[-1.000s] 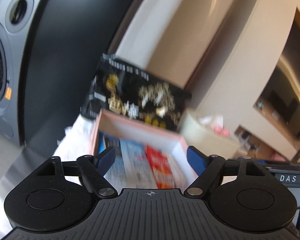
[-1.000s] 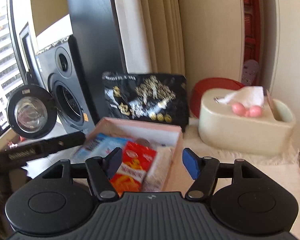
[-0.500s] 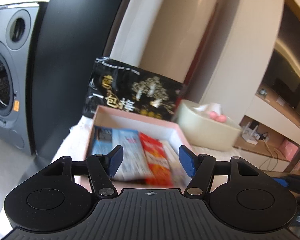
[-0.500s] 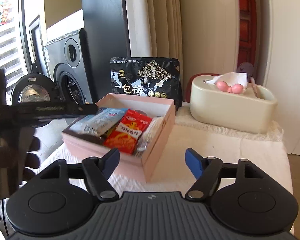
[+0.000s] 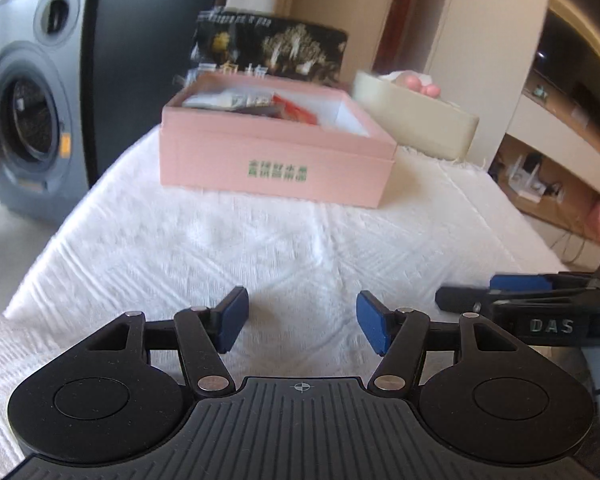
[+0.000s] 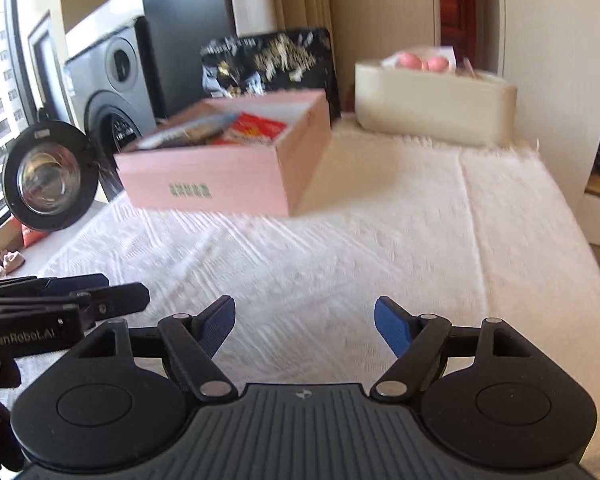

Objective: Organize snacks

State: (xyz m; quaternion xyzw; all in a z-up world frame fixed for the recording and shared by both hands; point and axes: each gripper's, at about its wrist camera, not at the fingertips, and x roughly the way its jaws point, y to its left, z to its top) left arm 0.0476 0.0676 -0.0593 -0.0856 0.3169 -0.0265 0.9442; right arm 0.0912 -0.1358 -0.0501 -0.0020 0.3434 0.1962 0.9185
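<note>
A pink open box (image 5: 276,160) stands on the white cloth (image 5: 260,248), and several snack packets (image 5: 256,102) lie inside it. A black snack bag (image 5: 272,50) stands upright behind the box. My left gripper (image 5: 302,320) hangs open over bare cloth well in front of the box, with nothing between its blue pads. In the right wrist view, my right gripper (image 6: 305,322) is also open and empty above the cloth, with the pink box (image 6: 204,176) and black bag (image 6: 268,62) beyond it to the left. The two grippers are side by side.
A cream tissue box (image 6: 432,108) sits at the back right of the table. A grey washing machine (image 5: 24,120) and a dark panel stand to the left beyond the cloth edge. The left gripper's camera lens (image 6: 48,176) shows in the right wrist view.
Both grippers have drawn back from over the pink box and sunk toward the near part of the cloth. The box now sits farther off, its front wall in view.
</note>
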